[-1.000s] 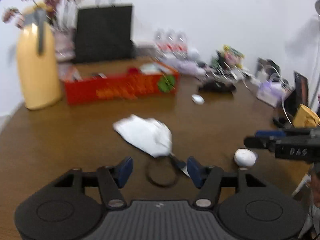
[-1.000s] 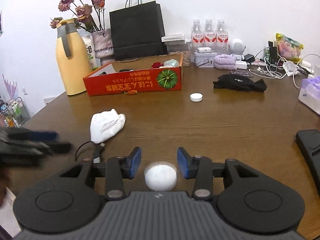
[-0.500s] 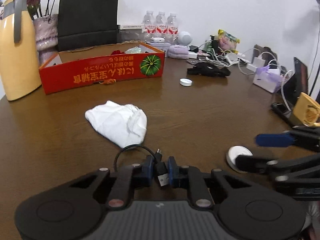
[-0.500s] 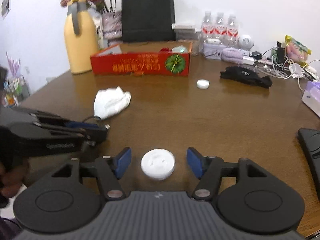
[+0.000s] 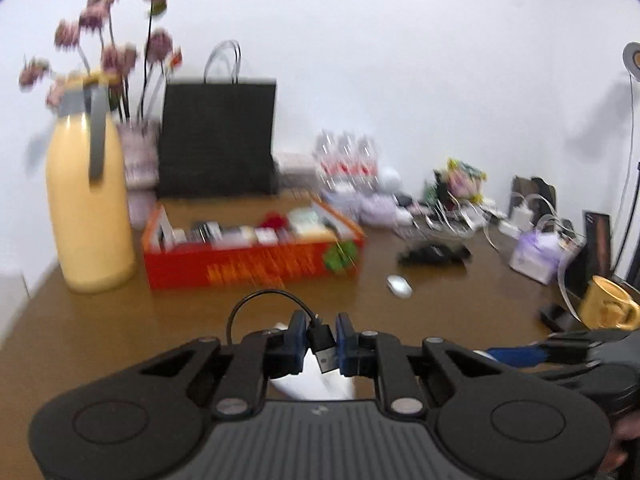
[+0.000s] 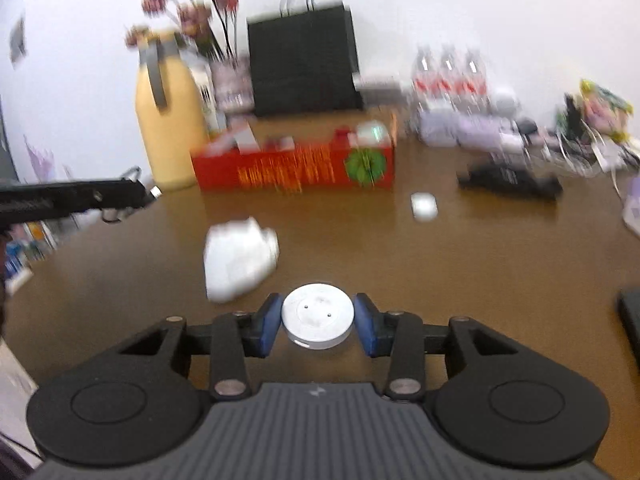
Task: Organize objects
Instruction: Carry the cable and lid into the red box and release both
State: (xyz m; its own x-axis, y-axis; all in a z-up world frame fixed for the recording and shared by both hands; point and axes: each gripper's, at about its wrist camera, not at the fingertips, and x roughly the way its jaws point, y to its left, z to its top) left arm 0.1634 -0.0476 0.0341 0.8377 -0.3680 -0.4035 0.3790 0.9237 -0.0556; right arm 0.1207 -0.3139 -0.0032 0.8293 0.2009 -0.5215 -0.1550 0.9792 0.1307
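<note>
My left gripper (image 5: 321, 338) is shut on the plug end of a black USB cable (image 5: 326, 348). The cable's loop arcs up to the left, clear of the brown table (image 5: 460, 312). A crumpled white cloth (image 5: 312, 380) lies below the fingers. In the right wrist view my right gripper (image 6: 318, 322) has its jaws closing on a white round disc (image 6: 318, 312), both blue pads against its rim. The cloth (image 6: 240, 258) lies just ahead to the left. The red cardboard box (image 6: 296, 168) with several items inside stands farther back.
A yellow thermos (image 5: 88, 208), a flower vase and a black paper bag (image 5: 218, 140) stand behind the box. A small white cap (image 6: 424, 204), a black pouch (image 6: 508, 180), water bottles, cables and a gold mug (image 5: 608, 308) crowd the back and right.
My left gripper closed on the cable's plug and rose with it off the table. My right gripper widened around the white disc, then closed onto its rim.
</note>
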